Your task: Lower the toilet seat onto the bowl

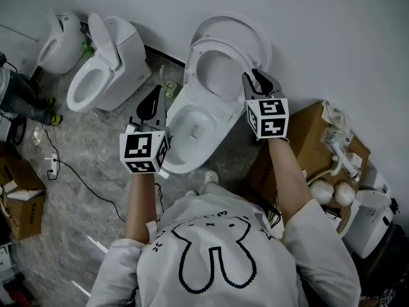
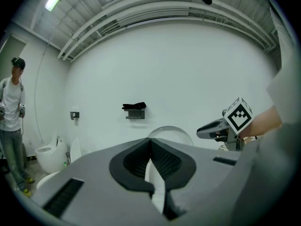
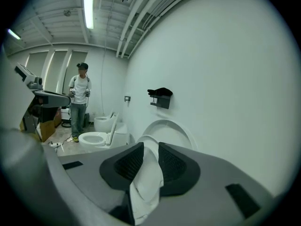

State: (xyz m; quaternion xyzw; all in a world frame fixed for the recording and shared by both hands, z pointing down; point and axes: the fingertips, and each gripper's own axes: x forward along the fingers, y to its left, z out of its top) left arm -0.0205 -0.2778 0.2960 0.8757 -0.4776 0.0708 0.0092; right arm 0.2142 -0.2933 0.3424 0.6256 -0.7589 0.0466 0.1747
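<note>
Reaching for the raised seat [image 1: 193, 56], the right hand-held gripper [image 1: 255, 75] has jaws apart at its rim; the left hand-held gripper [image 1: 155, 93] is closed. Next it should clamp, then lower gently.

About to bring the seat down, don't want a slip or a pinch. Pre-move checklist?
1. Seat raised off bowl, standing in front of lid: ok.
2. Seat rim between right gripper jaws: ok.
3. Those jaws clamped on the rim: not ok, they stand apart.
4. Left gripper out of the seat's path: cannot tell; shut, empty, close to bowl's left rim.
5. Nothing lying on visible bowl rim: ok.
</note>
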